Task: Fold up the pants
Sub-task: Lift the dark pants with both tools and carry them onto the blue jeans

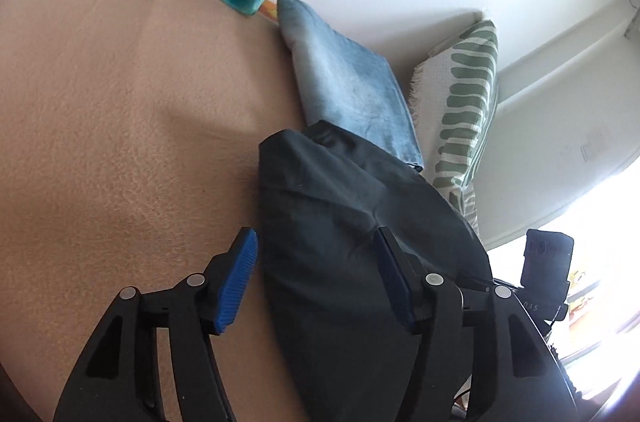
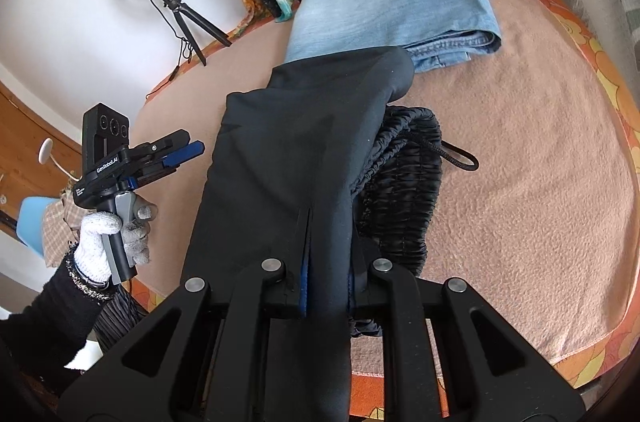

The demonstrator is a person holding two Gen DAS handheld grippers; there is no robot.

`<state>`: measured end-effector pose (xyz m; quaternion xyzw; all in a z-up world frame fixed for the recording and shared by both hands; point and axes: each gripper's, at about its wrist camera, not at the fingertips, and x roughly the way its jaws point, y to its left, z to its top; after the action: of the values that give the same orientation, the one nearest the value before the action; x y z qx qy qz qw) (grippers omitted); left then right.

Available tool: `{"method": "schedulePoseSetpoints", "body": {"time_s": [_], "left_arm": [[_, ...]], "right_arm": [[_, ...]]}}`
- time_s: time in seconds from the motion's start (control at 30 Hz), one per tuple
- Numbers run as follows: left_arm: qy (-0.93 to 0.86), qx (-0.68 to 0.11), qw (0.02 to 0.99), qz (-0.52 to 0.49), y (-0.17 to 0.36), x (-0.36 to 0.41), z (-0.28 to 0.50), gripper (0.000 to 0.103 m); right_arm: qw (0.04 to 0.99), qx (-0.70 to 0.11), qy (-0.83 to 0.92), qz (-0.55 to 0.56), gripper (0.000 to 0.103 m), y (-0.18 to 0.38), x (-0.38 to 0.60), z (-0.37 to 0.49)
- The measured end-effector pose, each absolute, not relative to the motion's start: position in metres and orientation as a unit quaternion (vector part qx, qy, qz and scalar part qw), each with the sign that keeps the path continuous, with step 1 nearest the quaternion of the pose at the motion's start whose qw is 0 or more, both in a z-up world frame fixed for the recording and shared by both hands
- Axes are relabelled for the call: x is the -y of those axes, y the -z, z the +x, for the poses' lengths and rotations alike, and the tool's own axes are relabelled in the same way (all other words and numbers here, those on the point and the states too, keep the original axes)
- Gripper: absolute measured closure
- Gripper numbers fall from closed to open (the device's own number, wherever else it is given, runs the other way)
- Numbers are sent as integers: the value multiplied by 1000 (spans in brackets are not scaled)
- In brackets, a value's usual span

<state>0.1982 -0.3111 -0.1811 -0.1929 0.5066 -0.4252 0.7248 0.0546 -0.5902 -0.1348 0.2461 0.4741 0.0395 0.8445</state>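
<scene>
Right gripper (image 2: 326, 286): pinching a fold of the black pants (image 2: 288, 150), blue pads pressing together on the cloth.
Left gripper (image 1: 316, 274): standing spread, nothing pressing between the pads; black cloth lying just past the fingers.
Black pants: hanging from the right gripper, elastic waistband bunching on the beige blanket (image 2: 520, 162), far end overlapping the folded jeans (image 2: 396, 2).
Gloved hand (image 2: 116, 238): gripping the left gripper's handle.

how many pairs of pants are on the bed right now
2. The black pants lie in front, clamped in the right hand-held gripper. The folded blue jeans lie behind them, partly under their far end. More could be out of view.
</scene>
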Motion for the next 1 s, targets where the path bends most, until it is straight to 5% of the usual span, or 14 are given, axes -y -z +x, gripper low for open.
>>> {"method": "schedulePoseSetpoints", "body": {"time_s": [0.3,0.33,0.4,1.0], "left_arm": [[450,-515,694,-224,198,342,209,46],[453,-516,692,-223,199,347,209,51],[456,-522,683,-230,203,353,208,95],[527,-394,738,-149,84,359,185,93]], "right_arm": [[835,-478,-38,270,89,151,600,58],[834,-478,-37,274,89,153,601,59],[833,-478,-33,278,89,156,602,59],[898,-415,-21,146,89,56,567,56]]}}
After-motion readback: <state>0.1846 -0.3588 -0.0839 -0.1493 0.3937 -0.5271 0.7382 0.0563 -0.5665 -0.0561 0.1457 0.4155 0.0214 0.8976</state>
